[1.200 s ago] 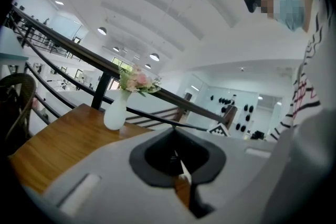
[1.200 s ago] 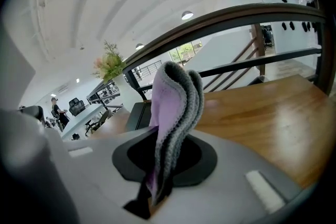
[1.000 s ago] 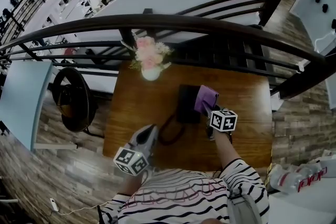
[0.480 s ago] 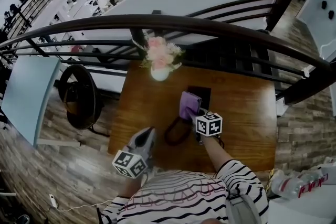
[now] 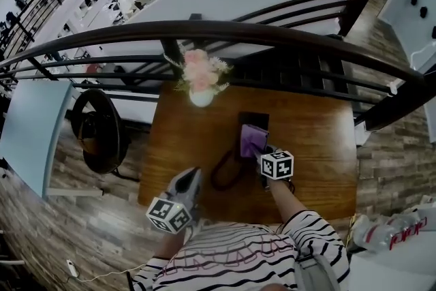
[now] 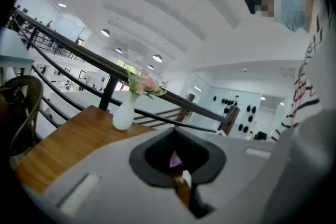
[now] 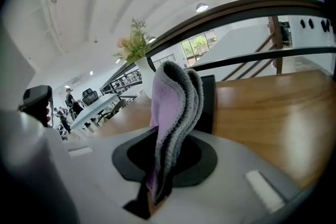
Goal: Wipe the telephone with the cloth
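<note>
A square wooden bench [image 5: 313, 146] stands against a dark curved railing [image 5: 286, 34] on an upper level, with a plank floor [image 5: 402, 160] around it and an open office hall below at 11 o'clock. A white vase of pink flowers [image 5: 201, 95] sits at the bench's 12 o'clock edge. The black telephone [image 5: 254, 119] lies just past the bench's middle toward 1 o'clock, and its cord [image 5: 223, 174] loops off toward 7 o'clock. The right hand-held gripper [image 5: 264, 152] points in from 5 o'clock, jaws clamped on the folded purple cloth [image 5: 253, 140], which covers the telephone's near end in the head view. In the right gripper view the cloth stands up out of the closed jaws with the telephone right behind it. The left hand-held gripper [image 5: 195, 175] hangs at the bench's 7 o'clock edge, jaws together on nothing, apart from the telephone. A dark round chair [image 5: 99, 136] stands at the bench's 9 o'clock, and plastic bottles [image 5: 381, 235] lie at 4 o'clock
</note>
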`<state>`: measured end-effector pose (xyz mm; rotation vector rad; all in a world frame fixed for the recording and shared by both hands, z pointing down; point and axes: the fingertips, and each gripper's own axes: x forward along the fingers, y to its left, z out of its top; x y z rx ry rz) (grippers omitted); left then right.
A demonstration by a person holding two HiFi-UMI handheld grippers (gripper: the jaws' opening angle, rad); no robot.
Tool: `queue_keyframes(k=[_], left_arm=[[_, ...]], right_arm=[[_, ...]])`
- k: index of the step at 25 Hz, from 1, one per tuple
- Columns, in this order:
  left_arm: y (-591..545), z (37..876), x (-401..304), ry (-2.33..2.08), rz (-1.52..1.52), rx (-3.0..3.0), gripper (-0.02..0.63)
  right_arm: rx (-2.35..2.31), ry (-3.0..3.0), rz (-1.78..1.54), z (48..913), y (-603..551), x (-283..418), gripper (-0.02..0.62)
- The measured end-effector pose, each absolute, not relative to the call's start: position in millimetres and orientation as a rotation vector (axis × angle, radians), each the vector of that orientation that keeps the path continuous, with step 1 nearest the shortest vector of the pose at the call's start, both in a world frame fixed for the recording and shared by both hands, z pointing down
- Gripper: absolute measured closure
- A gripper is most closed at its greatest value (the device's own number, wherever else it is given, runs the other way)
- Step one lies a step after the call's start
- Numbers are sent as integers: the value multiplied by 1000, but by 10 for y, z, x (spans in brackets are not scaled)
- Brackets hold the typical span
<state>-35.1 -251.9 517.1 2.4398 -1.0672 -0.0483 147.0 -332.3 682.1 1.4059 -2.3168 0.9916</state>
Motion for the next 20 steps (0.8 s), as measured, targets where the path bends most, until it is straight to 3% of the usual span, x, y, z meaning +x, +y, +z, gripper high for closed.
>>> queue_keyframes(k=[11, 20], left_arm=[[-2583, 5215, 98, -911, -29, 2498, 603], [-2500, 5194, 11, -912, -30, 2503, 604]], right_arm=[[1567, -2193, 994, 6901, -3102, 2250, 545], [1550, -2315, 971, 6627, -3021, 1845, 545]])
